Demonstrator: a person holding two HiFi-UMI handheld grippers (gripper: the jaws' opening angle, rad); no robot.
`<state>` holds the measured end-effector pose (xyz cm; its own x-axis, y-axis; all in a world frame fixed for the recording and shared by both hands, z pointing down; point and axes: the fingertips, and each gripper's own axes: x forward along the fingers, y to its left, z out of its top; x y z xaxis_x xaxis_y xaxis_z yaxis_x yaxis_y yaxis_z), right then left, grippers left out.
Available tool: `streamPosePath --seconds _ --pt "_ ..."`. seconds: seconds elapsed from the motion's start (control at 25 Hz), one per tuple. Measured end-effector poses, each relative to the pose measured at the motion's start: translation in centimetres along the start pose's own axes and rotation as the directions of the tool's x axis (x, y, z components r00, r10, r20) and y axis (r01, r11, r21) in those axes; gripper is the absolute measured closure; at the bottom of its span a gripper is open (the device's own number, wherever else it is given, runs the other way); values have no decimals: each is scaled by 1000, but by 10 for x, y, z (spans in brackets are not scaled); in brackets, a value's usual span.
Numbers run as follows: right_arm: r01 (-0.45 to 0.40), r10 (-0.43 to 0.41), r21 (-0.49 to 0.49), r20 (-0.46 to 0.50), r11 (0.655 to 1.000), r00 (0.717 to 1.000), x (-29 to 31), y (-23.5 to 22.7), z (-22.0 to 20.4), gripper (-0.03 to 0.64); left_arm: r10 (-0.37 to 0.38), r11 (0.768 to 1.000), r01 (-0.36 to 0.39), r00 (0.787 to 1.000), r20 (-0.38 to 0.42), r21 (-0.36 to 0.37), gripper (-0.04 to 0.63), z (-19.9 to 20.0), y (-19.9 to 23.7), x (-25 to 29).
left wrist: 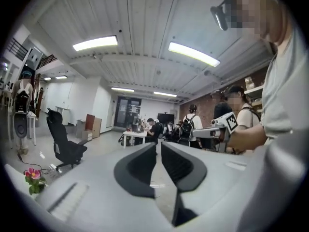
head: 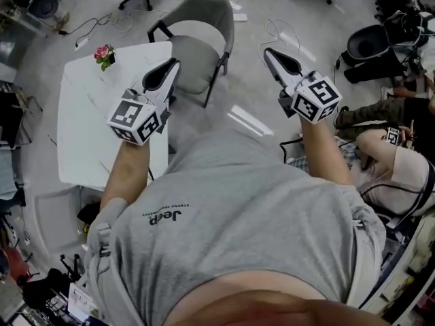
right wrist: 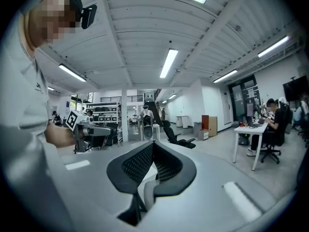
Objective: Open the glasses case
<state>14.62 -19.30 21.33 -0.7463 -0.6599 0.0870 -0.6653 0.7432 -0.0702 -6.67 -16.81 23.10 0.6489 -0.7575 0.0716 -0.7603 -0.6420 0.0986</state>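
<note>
The left gripper (head: 173, 63), beside the white table's (head: 88, 128) right edge, holds nothing, its jaws barely apart. The right gripper's (head: 268, 51) jaws meet, empty.

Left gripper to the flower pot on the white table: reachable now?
Probably yes: the left gripper hangs over the edge of the white table, with nothing between it and the flower pot at the corner.

We wear a grey short-sleeved T-shirt (head: 238, 202) with small dark lettering (head: 165, 216) on the chest. Our left gripper (head: 172, 65) and right gripper (head: 270, 53) have pale grey shells and black dimpled pads (right wrist: 137, 163), each bearing a cube (head: 138, 117) of black-and-white square markers.
</note>
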Motion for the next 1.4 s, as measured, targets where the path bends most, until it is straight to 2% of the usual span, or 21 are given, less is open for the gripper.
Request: streamPosePath --seconds 0.2,0.4,0.92,1.4 --pt "30 -31 37 25 999 999 -14 -5 3 614 -29 995 37 995 94 -93 540 13 -19 6" --pt "17 -18 49 15 999 1000 -8 -1 -8 614 -53 991 64 994 99 -120 540 6 -27 14" --pt "12 -12 58 -8 998 1000 10 -21 -14 614 8 996 0 996 94 -88 540 5 -2 12" --pt "7 -7 1 -24 1000 1000 3 -26 -5 615 0 997 7 996 93 -74 540 11 -10 18"
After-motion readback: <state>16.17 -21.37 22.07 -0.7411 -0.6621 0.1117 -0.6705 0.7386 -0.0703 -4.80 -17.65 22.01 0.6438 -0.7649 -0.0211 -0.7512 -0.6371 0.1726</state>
